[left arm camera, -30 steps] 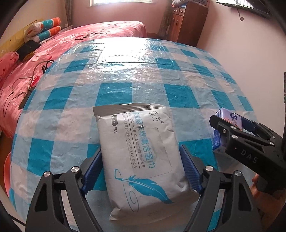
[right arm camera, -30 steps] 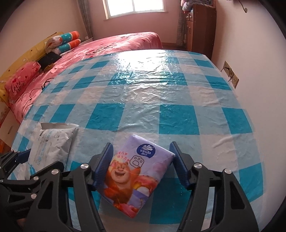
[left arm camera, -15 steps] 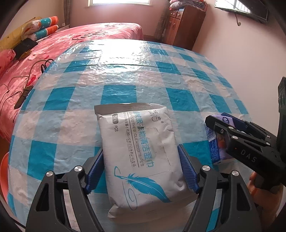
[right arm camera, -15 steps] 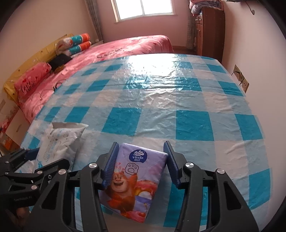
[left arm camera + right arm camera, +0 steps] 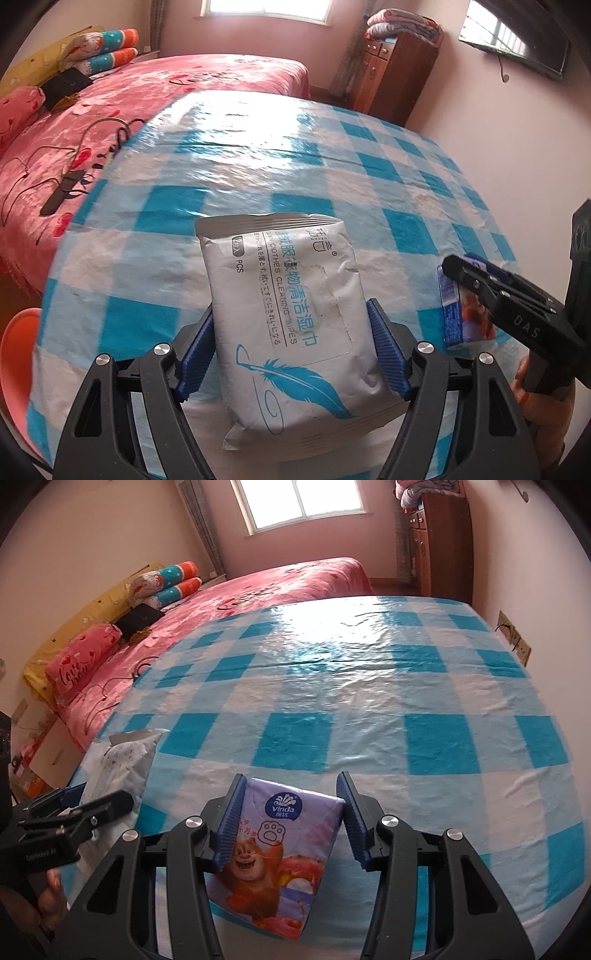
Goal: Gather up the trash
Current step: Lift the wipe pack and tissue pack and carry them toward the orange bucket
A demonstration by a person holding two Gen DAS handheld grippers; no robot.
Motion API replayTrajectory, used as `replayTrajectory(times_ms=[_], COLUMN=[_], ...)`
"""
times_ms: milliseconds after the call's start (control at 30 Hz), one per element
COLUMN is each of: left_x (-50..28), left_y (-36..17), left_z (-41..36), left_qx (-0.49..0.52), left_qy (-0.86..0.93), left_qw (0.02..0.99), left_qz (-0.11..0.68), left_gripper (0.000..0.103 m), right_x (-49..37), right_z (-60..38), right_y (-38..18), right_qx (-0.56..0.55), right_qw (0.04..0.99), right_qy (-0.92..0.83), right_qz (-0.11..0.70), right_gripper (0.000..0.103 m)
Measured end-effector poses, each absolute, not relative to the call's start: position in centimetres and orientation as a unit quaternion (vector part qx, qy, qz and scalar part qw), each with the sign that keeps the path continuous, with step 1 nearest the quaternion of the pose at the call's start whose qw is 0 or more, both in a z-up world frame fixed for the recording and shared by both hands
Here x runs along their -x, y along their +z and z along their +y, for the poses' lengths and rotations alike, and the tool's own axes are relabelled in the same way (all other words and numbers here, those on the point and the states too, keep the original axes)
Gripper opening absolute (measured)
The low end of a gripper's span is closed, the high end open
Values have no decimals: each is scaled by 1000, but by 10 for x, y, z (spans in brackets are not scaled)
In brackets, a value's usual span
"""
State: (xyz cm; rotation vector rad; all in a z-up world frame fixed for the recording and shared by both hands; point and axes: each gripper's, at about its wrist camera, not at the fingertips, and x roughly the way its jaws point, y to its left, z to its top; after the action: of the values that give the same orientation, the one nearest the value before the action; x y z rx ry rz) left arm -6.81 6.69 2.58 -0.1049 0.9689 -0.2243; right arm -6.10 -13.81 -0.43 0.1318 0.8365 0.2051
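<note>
Pickup is the step in hand: your left tool (image 5: 291, 352) pinches the wipes pack (image 5: 291, 321) and your right tool (image 5: 291, 821) the tissue pack (image 5: 275, 853), both low over the worktop (image 5: 369, 701), so next carry them to a bin, none in view.

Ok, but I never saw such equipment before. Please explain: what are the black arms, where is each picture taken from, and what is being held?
There is no robot. A person holds a hand tool with tongs in each hand. A wide-angle camera on each tool looks along its two fingers, so there is one picture per hand. The left tongs grip a white wet-wipes pack. The right tongs grip a purple tissue pack with a cartoon bear. Both tongs have just been closing on their packs. Below is a blue checked tablecloth, with a pink bed behind.
</note>
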Motion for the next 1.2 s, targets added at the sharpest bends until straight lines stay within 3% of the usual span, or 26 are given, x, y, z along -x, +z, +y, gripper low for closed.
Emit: replayTrajectory(times_ms=[1200], left_x=[94], left_y=[22], left_z=[242], left_qx=[92], left_qy=[16], left_qw=[896], left_qz=[434], left_gripper=[76], right_x=[77], right_z=[31], right_y=[6], right_qx=[-62], right_qw=[868], right_qy=[245], right_qz=[428], right_gripper=[51])
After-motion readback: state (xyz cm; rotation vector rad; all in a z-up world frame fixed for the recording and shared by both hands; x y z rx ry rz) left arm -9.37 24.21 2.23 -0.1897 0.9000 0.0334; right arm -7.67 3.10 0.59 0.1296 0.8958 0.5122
